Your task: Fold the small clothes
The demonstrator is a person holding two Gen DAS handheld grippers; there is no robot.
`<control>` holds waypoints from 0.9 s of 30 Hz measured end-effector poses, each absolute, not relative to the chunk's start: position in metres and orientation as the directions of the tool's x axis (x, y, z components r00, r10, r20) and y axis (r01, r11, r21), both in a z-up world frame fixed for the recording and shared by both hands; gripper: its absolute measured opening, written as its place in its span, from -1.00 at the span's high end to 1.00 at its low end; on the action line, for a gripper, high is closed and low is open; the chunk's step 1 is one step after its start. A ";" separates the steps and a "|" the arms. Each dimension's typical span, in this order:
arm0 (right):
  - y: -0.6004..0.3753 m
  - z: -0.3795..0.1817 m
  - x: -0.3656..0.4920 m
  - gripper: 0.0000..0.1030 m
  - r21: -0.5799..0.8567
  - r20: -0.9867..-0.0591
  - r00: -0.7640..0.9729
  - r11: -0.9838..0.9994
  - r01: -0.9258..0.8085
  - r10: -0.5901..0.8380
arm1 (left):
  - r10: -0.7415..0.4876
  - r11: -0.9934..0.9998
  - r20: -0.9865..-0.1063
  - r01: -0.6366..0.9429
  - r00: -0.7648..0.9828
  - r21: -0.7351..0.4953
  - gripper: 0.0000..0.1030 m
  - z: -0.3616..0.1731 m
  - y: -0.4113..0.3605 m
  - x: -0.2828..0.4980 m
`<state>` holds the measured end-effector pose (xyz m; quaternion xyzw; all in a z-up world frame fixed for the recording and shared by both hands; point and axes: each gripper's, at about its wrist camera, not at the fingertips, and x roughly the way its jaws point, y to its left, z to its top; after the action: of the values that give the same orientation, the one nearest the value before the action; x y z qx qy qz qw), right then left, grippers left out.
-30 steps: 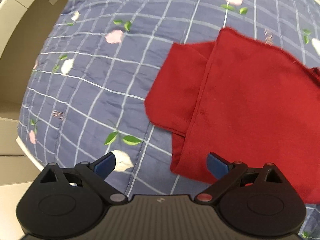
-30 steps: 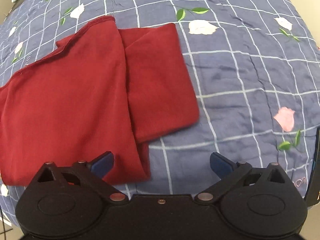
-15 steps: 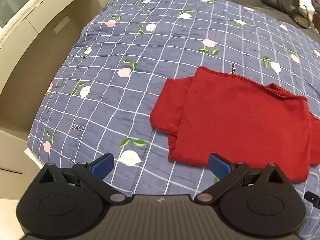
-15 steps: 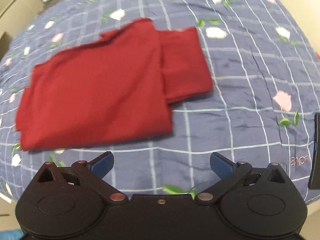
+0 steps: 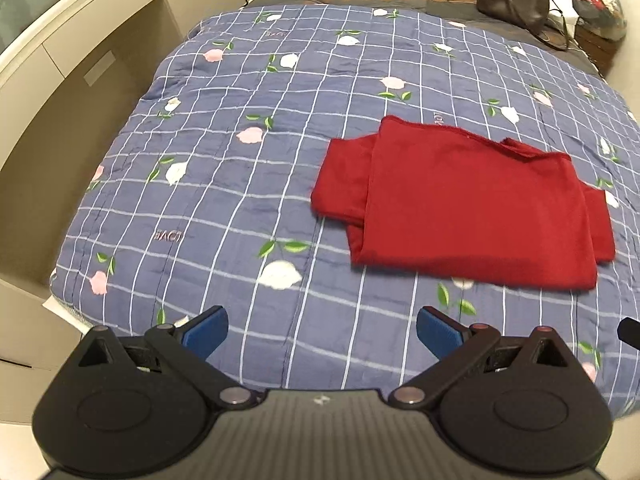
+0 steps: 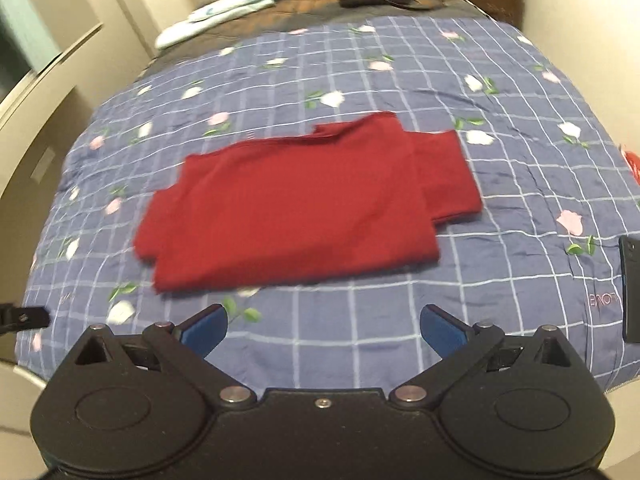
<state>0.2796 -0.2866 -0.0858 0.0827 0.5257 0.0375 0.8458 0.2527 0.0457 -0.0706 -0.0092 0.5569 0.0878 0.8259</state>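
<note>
Left gripper (image 5: 322,330) spread wide, nothing between its blue pads, hovering above the near edge of the bed. Right gripper (image 6: 323,328) likewise wide apart and holding nothing. Red garment (image 5: 468,204) lies folded flat on the blue checked quilt (image 5: 240,184), ahead and to the right of the left gripper, well apart from it; from the right gripper it sits ahead and slightly left (image 6: 304,204), also clear of the fingers. One folded sleeve layer pokes out at each end of the garment. Dark phone-like object (image 6: 631,288) lies at the right gripper's far right. Brown handbag (image 5: 514,4) rests beyond the quilt, far ahead.
</note>
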 end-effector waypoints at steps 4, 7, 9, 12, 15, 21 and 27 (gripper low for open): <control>-0.265 -0.071 0.256 -0.99 0.151 -0.888 0.435 0.988 -0.035 0.151 | 0.106 0.986 -0.928 -0.161 0.357 0.051 -0.99 -0.071 0.056 0.231; -0.251 -0.067 0.248 -0.99 0.123 -0.891 0.429 0.989 -0.082 0.146 | 0.091 0.984 -0.931 -0.174 0.354 0.030 -0.99 -0.072 0.062 0.217; -0.244 -0.066 0.243 -0.99 0.107 -0.894 0.424 0.988 -0.110 0.143 | 0.086 0.982 -0.935 -0.188 0.345 0.021 -0.99 -0.074 0.066 0.209; -0.238 -0.064 0.238 -0.99 0.106 -0.894 0.421 0.984 -0.143 0.157 | 0.080 0.978 -0.939 -0.206 0.335 0.010 -0.99 -0.074 0.070 0.200; -0.238 -0.064 0.236 -0.99 0.106 -0.893 0.419 0.981 -0.163 0.166 | 0.088 0.977 -0.941 -0.211 0.327 0.018 -0.99 -0.075 0.069 0.196; -0.252 -0.064 0.240 -0.99 0.106 -0.891 0.421 0.979 -0.175 0.172 | 0.106 0.978 -0.940 -0.203 0.323 0.040 -0.99 -0.074 0.053 0.194; -0.286 -0.064 0.252 -0.99 0.119 -0.888 0.419 0.975 -0.185 0.188 | 0.119 0.976 -0.944 -0.212 0.307 0.054 -0.99 -0.076 0.022 0.201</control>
<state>0.2522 -0.2859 -0.0636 0.0015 0.5275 0.1108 0.8423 0.2008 0.0219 -0.0762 -0.0402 0.5798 0.1024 0.8073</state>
